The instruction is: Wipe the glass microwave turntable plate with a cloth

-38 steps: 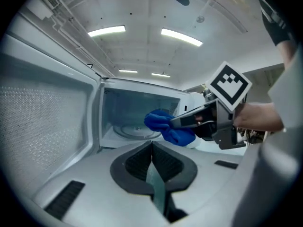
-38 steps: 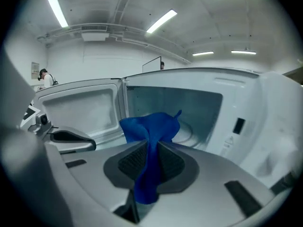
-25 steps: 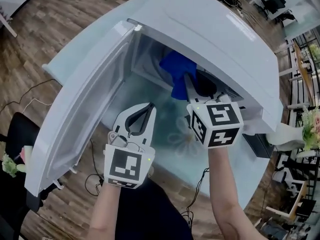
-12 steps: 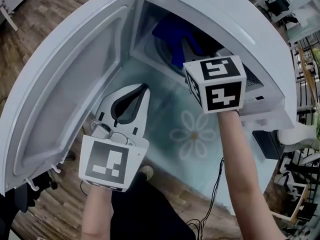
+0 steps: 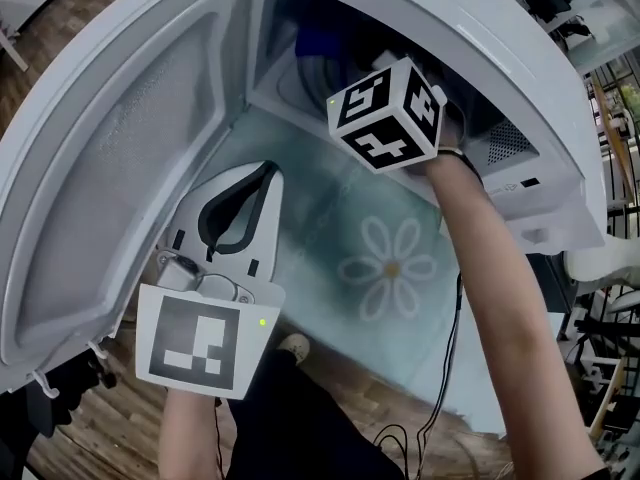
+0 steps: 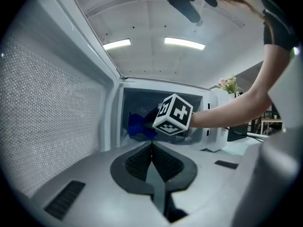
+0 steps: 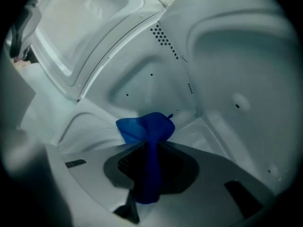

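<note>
Right gripper (image 7: 147, 148) jaws narrow, pinching bunched blue cloth (image 7: 144, 126), deep inside white microwave (image 5: 480, 48) to bring it onto glass turntable plate (image 5: 305, 80) there. Left gripper (image 6: 151, 148) jaws together, empty, outside, clear of the opening.

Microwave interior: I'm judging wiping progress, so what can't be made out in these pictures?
- Turntable plate: head view, lost in the dark cavity of the microwave, behind the marker cube.
- Cloth contact: right gripper view, the bunched blue cloth held in the right gripper hides what it touches; the interior is blurred.
- Left gripper view: the cube covers most of the cavity.
</note>
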